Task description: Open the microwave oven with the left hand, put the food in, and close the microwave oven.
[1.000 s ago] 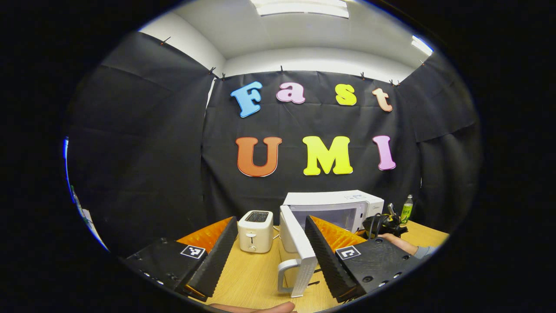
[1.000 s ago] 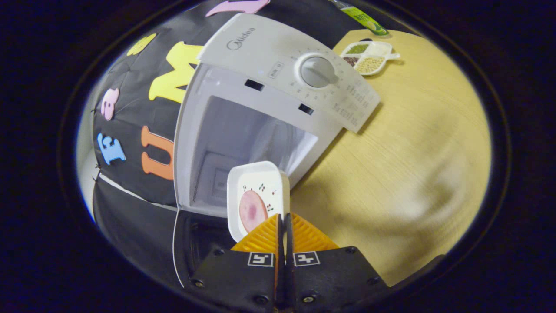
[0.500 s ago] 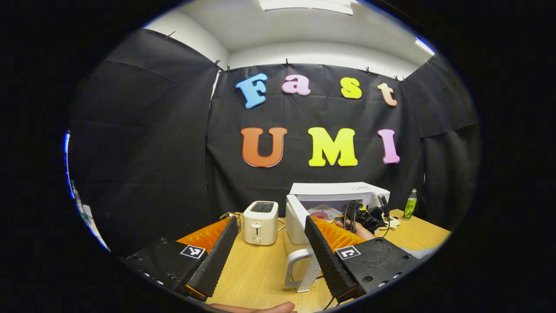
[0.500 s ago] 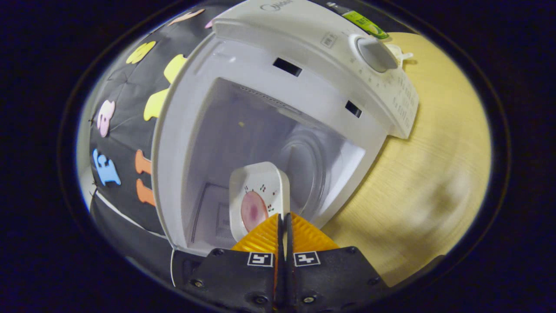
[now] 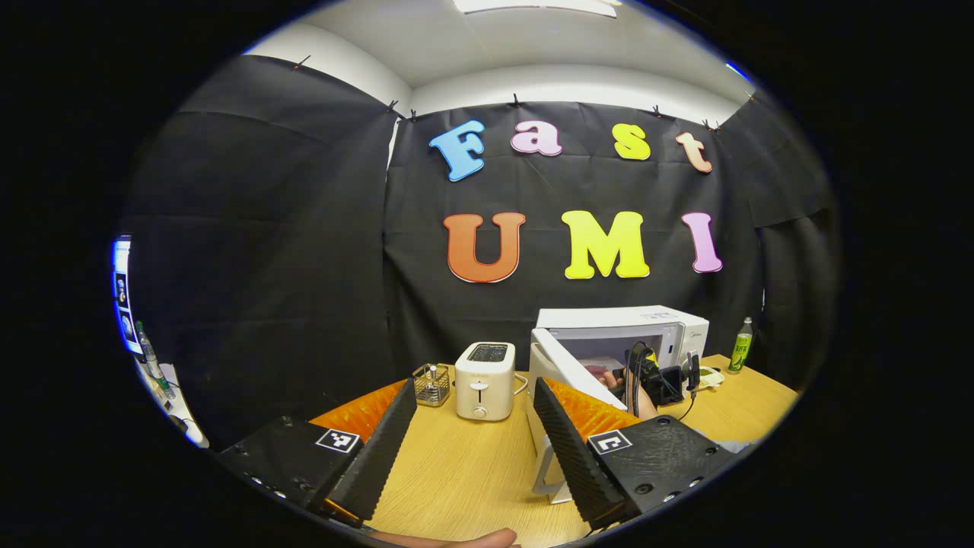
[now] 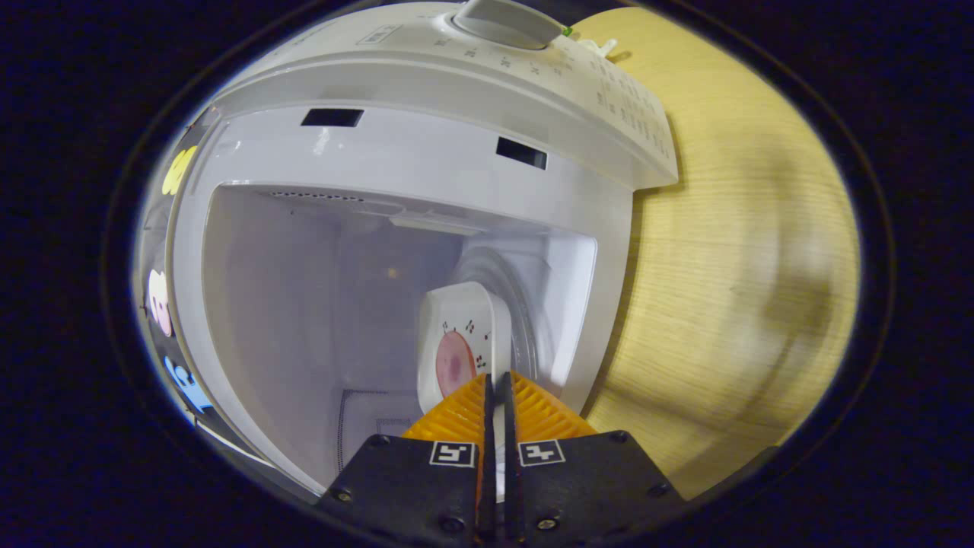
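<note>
Counting what's sitting around here: one microwave standing with its one door hanging open, one white toaster, one little wire basket, and one green bottle over on the table. One white dish is carrying one pink slice of food. Two grippers are showing, plus one dial on the microwave panel.

On the worktop the toaster stands just left of the microwave, a small basket to the toaster's left, a bottle right of the microwave near the wall, and the plate sits inside the microwave's open cavity.
</note>
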`<move>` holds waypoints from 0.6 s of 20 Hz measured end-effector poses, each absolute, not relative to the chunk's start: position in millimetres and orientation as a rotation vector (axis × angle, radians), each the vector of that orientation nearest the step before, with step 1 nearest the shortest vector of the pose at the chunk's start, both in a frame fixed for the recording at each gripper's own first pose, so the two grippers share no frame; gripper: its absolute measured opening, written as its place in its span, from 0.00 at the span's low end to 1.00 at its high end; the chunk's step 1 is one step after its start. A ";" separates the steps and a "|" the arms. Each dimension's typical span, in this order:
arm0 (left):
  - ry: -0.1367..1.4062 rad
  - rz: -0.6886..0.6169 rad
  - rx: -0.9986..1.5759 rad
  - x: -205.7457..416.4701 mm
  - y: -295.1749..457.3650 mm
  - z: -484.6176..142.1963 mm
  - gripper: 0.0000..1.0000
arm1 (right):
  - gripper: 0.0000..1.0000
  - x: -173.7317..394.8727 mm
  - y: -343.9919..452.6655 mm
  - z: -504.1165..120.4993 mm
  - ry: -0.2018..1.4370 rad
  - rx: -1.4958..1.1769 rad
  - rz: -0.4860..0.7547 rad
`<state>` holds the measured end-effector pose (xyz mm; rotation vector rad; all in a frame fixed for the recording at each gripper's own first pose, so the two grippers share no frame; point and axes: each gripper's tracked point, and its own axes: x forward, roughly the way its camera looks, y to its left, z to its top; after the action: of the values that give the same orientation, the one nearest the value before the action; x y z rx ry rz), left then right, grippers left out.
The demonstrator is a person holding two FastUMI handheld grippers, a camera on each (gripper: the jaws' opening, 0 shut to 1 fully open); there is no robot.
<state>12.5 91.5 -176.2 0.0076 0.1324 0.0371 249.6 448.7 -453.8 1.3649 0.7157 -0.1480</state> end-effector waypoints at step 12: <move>0.174 0.075 -0.019 9.7 98.1 -200.5 0.93 | 0.99 232.7 479.0 -394.3 0.653 1.125 0.246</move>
<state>9.7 98.1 -200.5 -0.0195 0.1743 0.0753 232.7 479.0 -394.3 1.1249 0.6528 0.2462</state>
